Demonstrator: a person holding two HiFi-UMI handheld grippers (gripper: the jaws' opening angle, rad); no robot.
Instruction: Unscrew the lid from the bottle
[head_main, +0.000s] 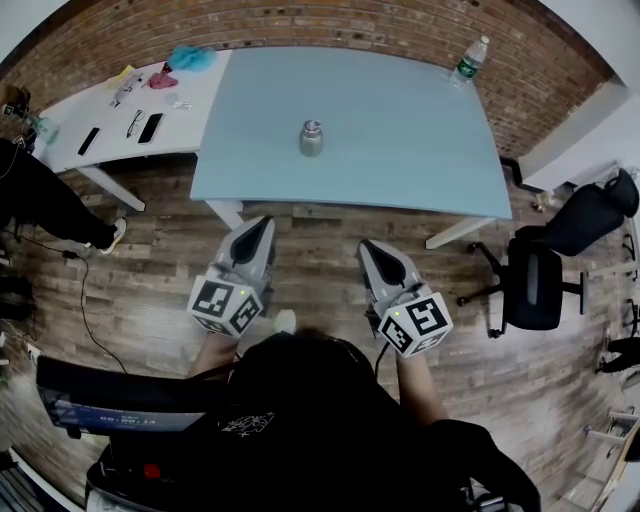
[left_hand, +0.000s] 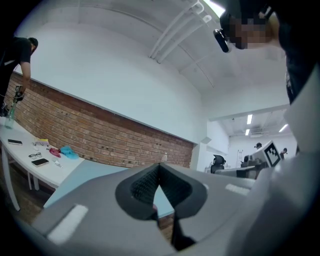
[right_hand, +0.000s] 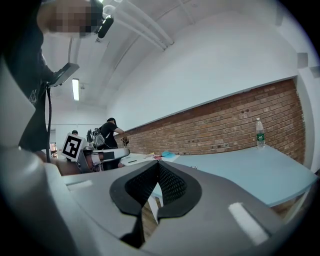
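Observation:
A small silver metal bottle (head_main: 312, 138) with its lid on stands upright near the middle of the pale blue table (head_main: 400, 150). Both grippers hang over the wooden floor short of the table's near edge, apart from the bottle. My left gripper (head_main: 266, 222) is shut and empty, its tips touching in the left gripper view (left_hand: 160, 165). My right gripper (head_main: 364, 245) is shut and empty too, as the right gripper view (right_hand: 158, 162) shows. Neither gripper view shows the silver bottle.
A clear plastic water bottle (head_main: 469, 61) (right_hand: 259, 134) stands at the table's far right corner. A white table (head_main: 120, 130) at the left carries phones, glasses and a blue cloth (head_main: 190, 58). A black office chair (head_main: 540, 270) stands right. Another person (head_main: 40, 200) stands left.

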